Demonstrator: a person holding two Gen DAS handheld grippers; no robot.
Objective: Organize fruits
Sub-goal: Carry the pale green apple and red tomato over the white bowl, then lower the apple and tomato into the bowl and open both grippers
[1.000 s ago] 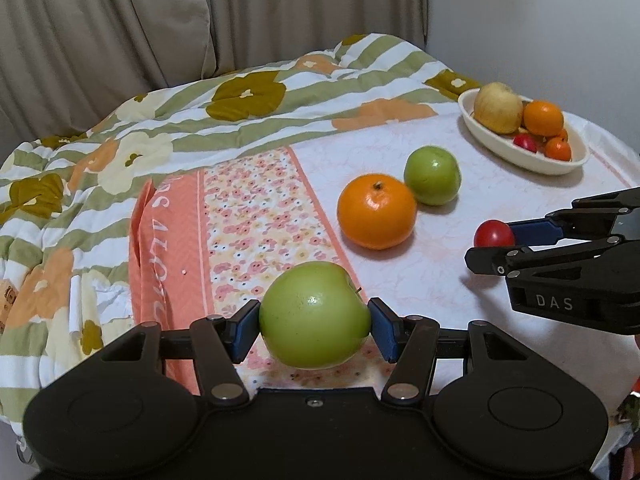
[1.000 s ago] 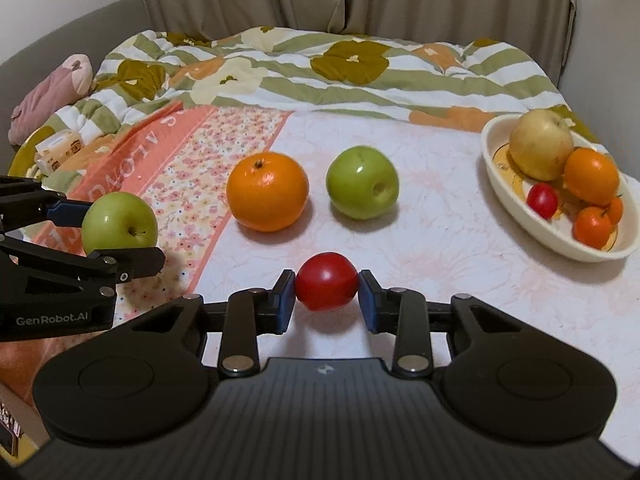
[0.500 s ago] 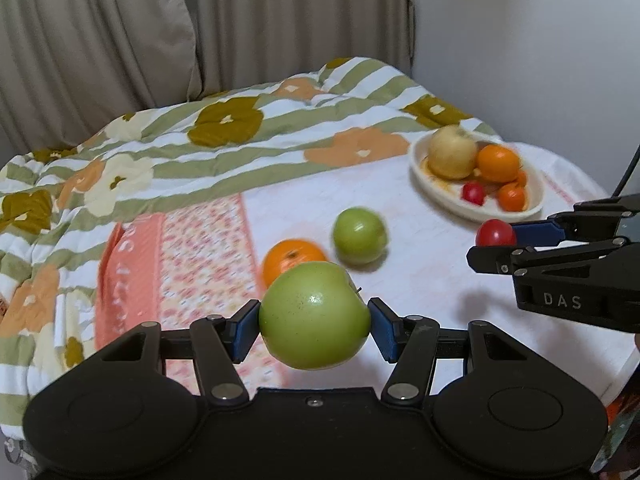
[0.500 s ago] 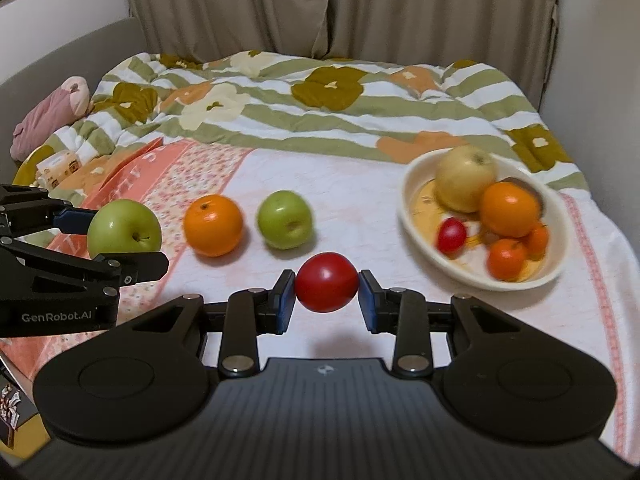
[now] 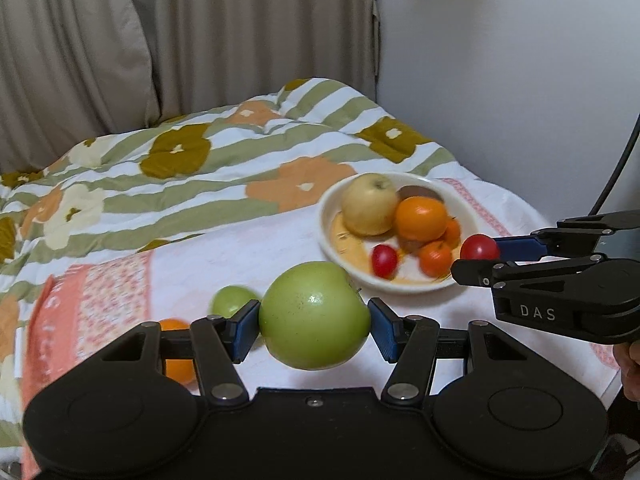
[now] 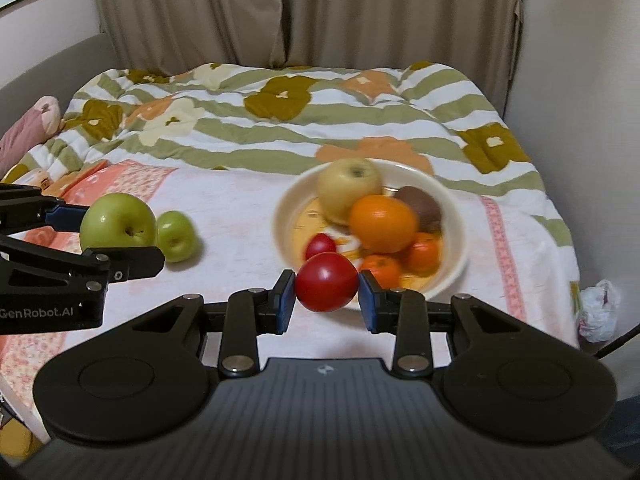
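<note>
Left hand-held gripper (image 5: 314,322) clamped on green apple (image 5: 315,316), right hand-held gripper (image 6: 326,294) clamped on tomato (image 6: 326,281); crowded bowl (image 6: 454,216), frame centre, risks roll-out on release.

Green apples (image 6: 118,222) two, red fruits (image 6: 326,281) two, bowl (image 6: 456,216) one

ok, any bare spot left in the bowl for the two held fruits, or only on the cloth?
Bowl: bare floor only on its left side, beside the small red fruit. Right half is crowded with the yellow apple, orange and small oranges. Bare white cloth lies between the bowl and the small green apple.
</note>
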